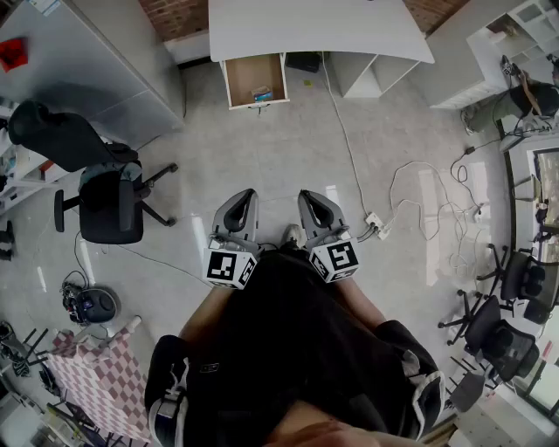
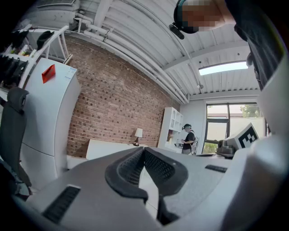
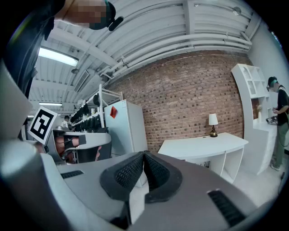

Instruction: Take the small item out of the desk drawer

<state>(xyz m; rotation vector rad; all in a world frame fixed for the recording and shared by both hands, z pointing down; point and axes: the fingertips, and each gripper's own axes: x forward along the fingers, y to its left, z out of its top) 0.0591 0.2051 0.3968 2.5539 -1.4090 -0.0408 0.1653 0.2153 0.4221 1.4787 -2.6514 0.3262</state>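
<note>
Left gripper (image 1: pixel 244 199) and right gripper (image 1: pixel 307 199) sit closed and empty, centre frame; small item (image 1: pixel 261 93) lies in the open drawer (image 1: pixel 244 74), upper centre, well apart; you have yet to reach it

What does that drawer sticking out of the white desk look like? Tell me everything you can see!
In the head view the drawer is pulled wide open from the white desk, toward that desk's end at the picture's left. It is a shallow box with pale walls and a brown, wood-looking bottom. A small item with some blue on it lies near the front wall; it is too small to tell what it is. The rest of the bottom looks bare.
</note>
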